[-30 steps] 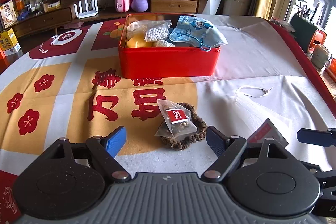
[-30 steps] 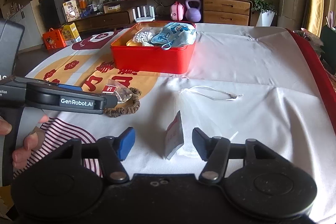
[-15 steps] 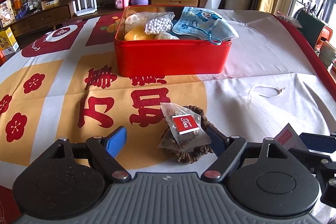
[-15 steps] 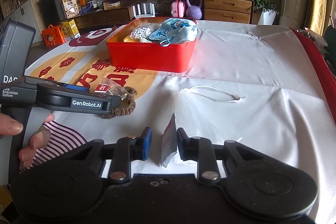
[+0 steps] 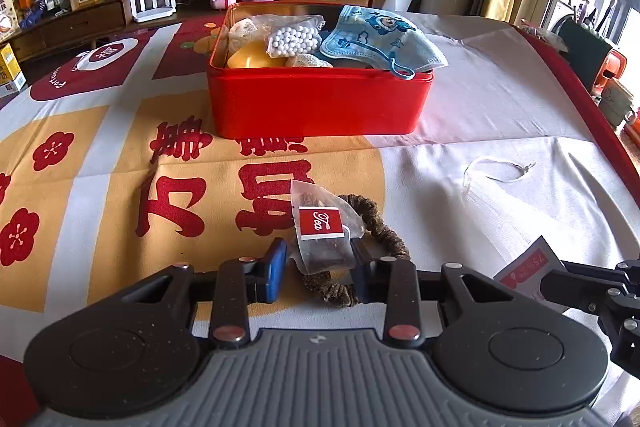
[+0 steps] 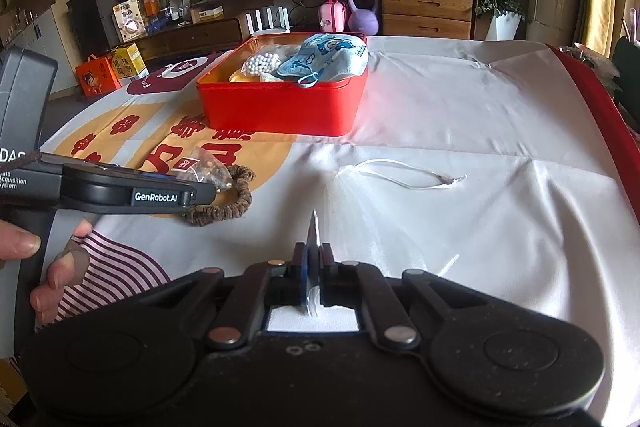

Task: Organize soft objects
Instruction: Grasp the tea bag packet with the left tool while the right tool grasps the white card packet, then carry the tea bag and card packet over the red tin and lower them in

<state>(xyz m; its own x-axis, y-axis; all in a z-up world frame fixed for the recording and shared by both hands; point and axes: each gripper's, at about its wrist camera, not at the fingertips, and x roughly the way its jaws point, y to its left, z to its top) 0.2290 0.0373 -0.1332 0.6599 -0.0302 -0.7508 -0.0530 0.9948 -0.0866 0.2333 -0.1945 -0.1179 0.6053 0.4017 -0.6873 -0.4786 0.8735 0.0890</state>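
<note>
The left gripper (image 5: 318, 267) is narrowed to a small gap, its 2 blue-padded fingers (image 5: 276, 269) flanking the lower end of a clear tea bag (image 5: 322, 231) with a red "Tea" label. Both pads sit right at the bag's sides; whether they actually press it cannot be told. The tea bag lies on top of a brown scrunchie (image 5: 376, 223) that rests on the cloth-covered surface (image 5: 100, 195), and the right finger overlaps part of the scrunchie's ring.

The right gripper (image 6: 314, 269) is closed down to a sliver, pinching a thin white sachet (image 6: 314, 227) that stands upright on edge between the pads. From the left wrist view the same sachet (image 5: 528, 267) shows a red print and sits at the tip of the right gripper, low on the right side.

A red tin box (image 5: 320, 103) stands farther back on the surface, well apart from both grippers, holding a blue printed face mask (image 5: 380, 39), a bag of white beads (image 5: 294, 41) and a yellow item (image 5: 254, 57). A loose white elastic loop (image 6: 404, 175) lies on the white cloth between the box and the right gripper.
</note>
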